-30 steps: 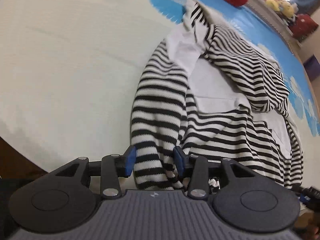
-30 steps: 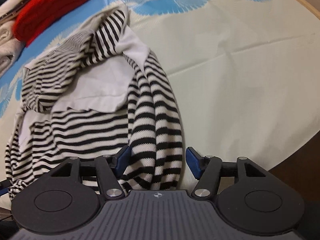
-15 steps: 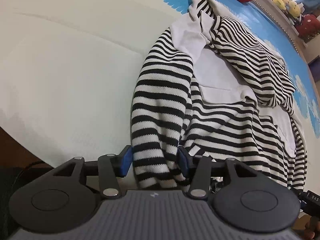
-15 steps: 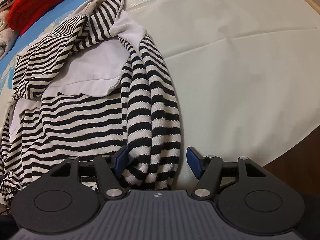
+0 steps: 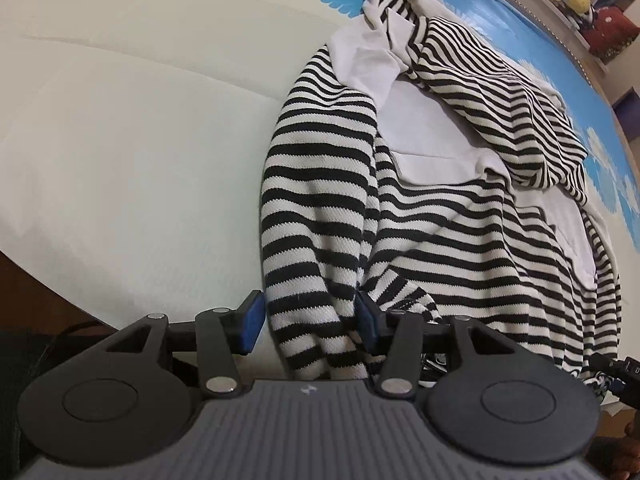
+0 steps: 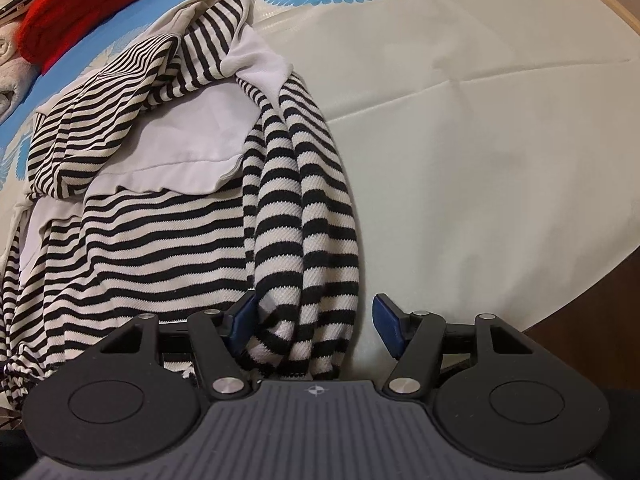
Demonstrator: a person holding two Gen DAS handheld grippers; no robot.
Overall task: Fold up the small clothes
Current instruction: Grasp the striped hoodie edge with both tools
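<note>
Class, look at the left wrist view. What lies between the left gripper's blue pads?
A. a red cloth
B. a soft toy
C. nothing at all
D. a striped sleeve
D: the black-and-white striped sleeve runs down between the open blue pads of the left gripper, which have not closed on it.

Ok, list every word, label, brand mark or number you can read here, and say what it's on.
No readable words or numbers.
Left gripper: small pale emblem on the grey body, a mark, not letters.
Right gripper: small star-like emblem on the grey body, no letters.
Striped sweater: no label visible.
Black device at the left view's right edge: pale marks too small to read.
</note>
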